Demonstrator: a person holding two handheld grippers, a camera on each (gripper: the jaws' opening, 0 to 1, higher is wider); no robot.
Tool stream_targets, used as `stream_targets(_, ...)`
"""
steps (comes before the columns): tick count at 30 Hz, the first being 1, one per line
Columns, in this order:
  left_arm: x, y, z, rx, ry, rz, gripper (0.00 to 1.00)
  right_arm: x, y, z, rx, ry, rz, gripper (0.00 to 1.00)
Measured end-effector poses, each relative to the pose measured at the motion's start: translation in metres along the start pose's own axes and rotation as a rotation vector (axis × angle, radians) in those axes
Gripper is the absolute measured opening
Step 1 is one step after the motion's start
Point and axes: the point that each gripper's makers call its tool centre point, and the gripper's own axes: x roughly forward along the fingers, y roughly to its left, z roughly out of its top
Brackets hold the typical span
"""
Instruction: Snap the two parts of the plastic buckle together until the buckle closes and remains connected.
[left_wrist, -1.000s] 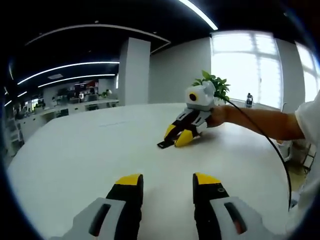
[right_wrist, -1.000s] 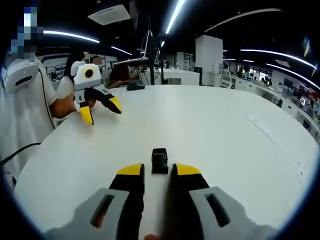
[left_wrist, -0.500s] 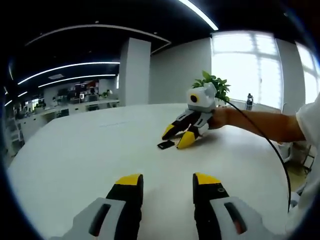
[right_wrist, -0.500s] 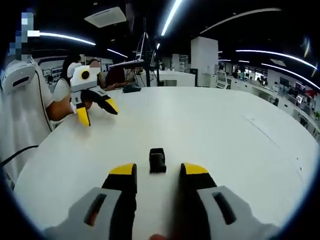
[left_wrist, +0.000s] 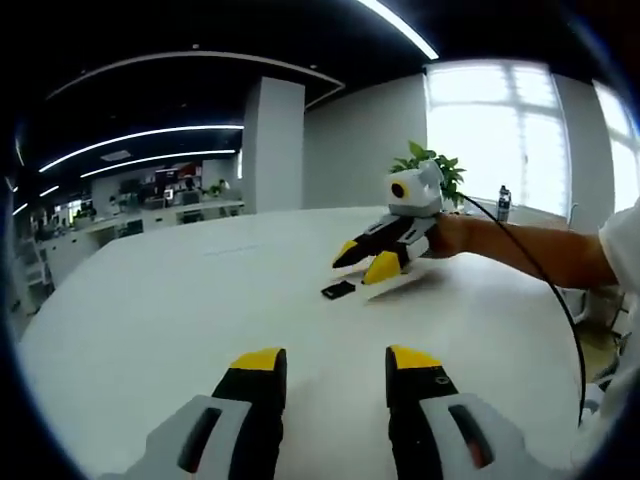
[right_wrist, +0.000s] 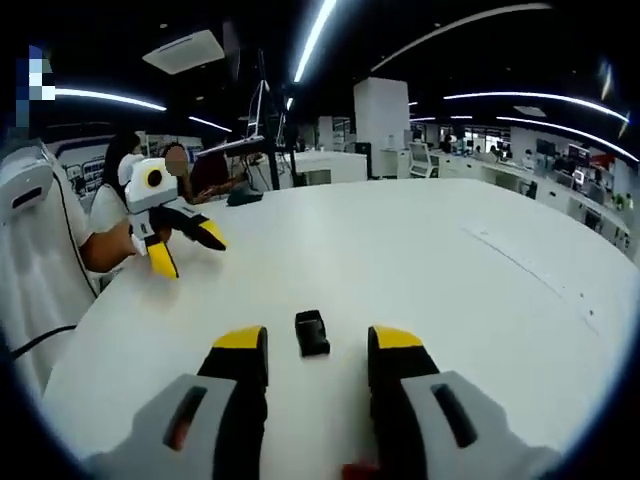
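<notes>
The small black plastic buckle (right_wrist: 312, 332) lay flat on the broad white round tabletop (right_wrist: 480, 300), just ahead of the right gripper (right_wrist: 317, 344) and in line with the gap between its yellow-tipped jaws. In the left gripper view the same buckle (left_wrist: 338, 290) sat as a dark chip well out across the tabletop (left_wrist: 180, 300), just below the right gripper (left_wrist: 366, 260), which hung above it with jaws parted and nothing between them. Whether the piece was one half or both halves joined, the pictures were too small to tell.

It looked light and stiff, a hard moulded part with smooth faces, so likely to skid on the glossy surface if nudged from one side. A pinch across its two long edges, square on, seemed the safest hold; the prong end should be left free, since squeezing there would probably flex the catch.

The left gripper (left_wrist: 329, 362) was spread too and empty, hovering low over bare tabletop, well apart from the buckle. In the right gripper view it appeared held up (right_wrist: 185, 243) at the far left, in a person's hand.

Beyond lay an open office with ceiling light strips, a white pillar (left_wrist: 272, 145) and a green potted plant (left_wrist: 432, 165) by the bright window.
</notes>
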Motion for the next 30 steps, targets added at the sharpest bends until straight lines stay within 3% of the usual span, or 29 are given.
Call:
stream_targets(9,-0.002,0.000,0.008,0.001,-0.011,0.012,0.39,-0.028,0.013,-0.006,0.086,0.035,-0.207,0.38)
stream_targets(11,-0.005,-0.002,0.010,0.004,-0.011,0.015,0.39,-0.034,0.020,-0.005,0.092,0.031,-0.222,0.37)
stream_targets(13,-0.007,-0.004,0.011,0.007,-0.015,0.022,0.39,-0.043,0.029,-0.008,0.097,0.047,-0.286,0.36)
stream_targets(18,-0.013,-0.008,0.014,0.021,-0.027,0.040,0.39,-0.070,0.051,-0.003,0.182,-0.025,-0.443,0.34)
stream_targets(21,-0.017,-0.009,0.012,0.020,-0.027,0.052,0.39,-0.079,0.058,-0.006,0.190,-0.027,-0.513,0.34)
stream_targets(30,-0.032,-0.013,0.005,0.036,-0.046,0.094,0.39,-0.095,0.097,-0.013,0.179,-0.033,-0.645,0.36)
